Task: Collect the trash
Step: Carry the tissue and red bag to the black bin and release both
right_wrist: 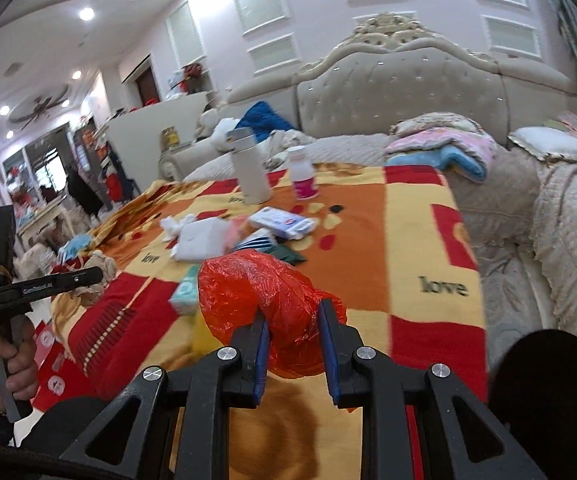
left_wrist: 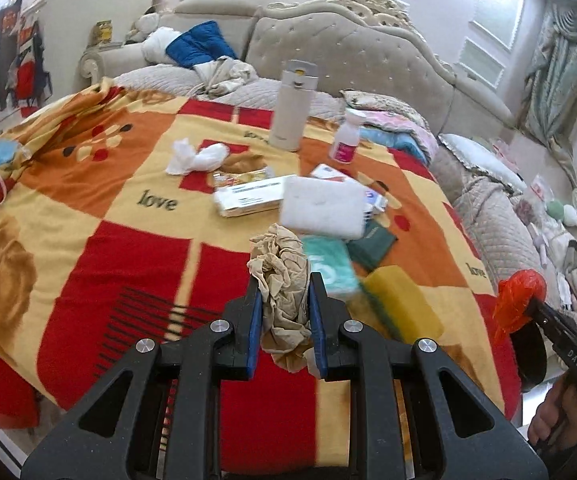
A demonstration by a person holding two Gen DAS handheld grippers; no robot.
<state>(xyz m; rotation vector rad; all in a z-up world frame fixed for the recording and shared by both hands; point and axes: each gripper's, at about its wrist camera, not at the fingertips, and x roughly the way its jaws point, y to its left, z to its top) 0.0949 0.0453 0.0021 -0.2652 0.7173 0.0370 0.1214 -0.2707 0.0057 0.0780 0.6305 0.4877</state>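
Trash pinched in both tools above the bed.
Left tool [left_wrist: 284, 292] clamps crumpled brown paper [left_wrist: 282, 276]; right tool [right_wrist: 294, 322] clamps a red plastic bag [right_wrist: 264, 292].

A home bedroom: tufted headboard [right_wrist: 400, 92], blanket-covered bed [left_wrist: 108, 216], pillows [left_wrist: 484, 156].

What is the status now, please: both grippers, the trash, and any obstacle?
Left gripper shut on crumpled brown paper. Right gripper shut on red plastic bag. White tissue wad not yet collected from blanket. Nothing blocks.
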